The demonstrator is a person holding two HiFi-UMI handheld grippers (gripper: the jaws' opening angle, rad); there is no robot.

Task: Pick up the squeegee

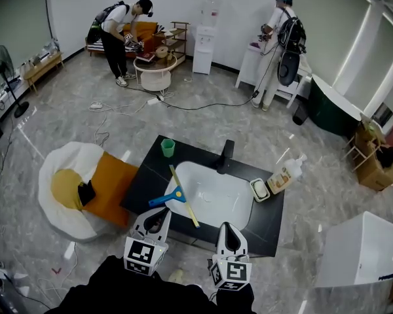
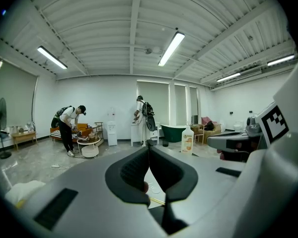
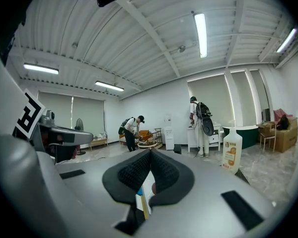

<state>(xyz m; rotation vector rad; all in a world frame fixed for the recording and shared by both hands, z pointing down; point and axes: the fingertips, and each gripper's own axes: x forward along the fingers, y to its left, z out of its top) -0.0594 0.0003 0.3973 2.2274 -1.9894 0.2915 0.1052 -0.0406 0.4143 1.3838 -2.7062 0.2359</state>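
The squeegee, with a blue handle and a long yellowish blade, lies across the left rim of the white sink, which is set in a black counter. My left gripper is at the counter's near edge, just short of the blue handle, with its jaws shut and nothing in them. My right gripper is shut too, empty, at the sink's near rim to the right of the blade's end. In the right gripper view a bit of the blade shows below the shut gripper. In the left gripper view the gripper is closed.
On the counter stand a green cup at the back left, a black faucet, a soap dish and a soap bottle. An egg-shaped cushion lies on the floor to the left, a white box to the right. Two people are far back.
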